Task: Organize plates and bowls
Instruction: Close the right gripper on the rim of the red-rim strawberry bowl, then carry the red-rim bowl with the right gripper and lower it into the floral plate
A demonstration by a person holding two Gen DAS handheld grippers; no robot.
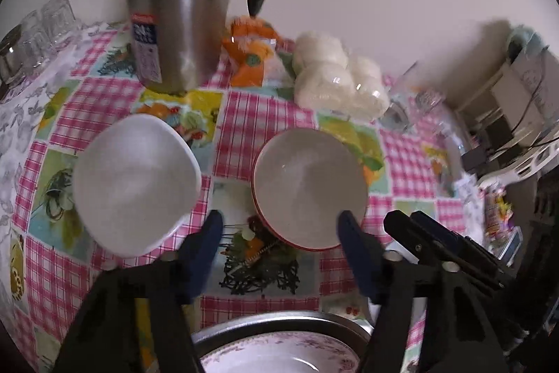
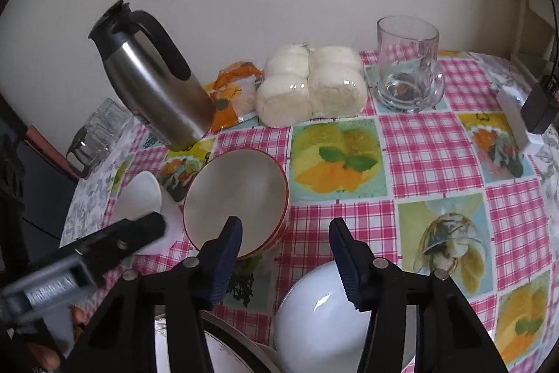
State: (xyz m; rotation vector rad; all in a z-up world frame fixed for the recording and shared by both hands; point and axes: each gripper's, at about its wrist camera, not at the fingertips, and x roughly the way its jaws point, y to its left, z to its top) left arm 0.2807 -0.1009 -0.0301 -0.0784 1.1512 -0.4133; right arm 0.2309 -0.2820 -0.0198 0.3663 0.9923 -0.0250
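Observation:
A round cream bowl with a red rim [image 1: 309, 187] stands on the checked tablecloth; it also shows in the right wrist view [image 2: 236, 198]. A square white bowl [image 1: 136, 180] sits to its left, partly hidden in the right wrist view [image 2: 141, 194]. A floral plate [image 1: 279, 355] lies on a metal tray [image 1: 279, 320] at the near edge. A white rounded bowl [image 2: 314, 317] lies below the right gripper. My left gripper [image 1: 281, 233] is open and empty, just short of the red-rimmed bowl. My right gripper [image 2: 284, 242] is open and empty, above the cloth right of that bowl.
A steel thermos jug [image 1: 181, 2] stands at the back left, with glasses [image 1: 38, 30] beside it. A bag of white buns [image 2: 311, 86], an orange packet [image 2: 232, 93] and a glass mug [image 2: 407, 65] line the wall. A white box and black adapter [image 2: 539, 107] sit far right.

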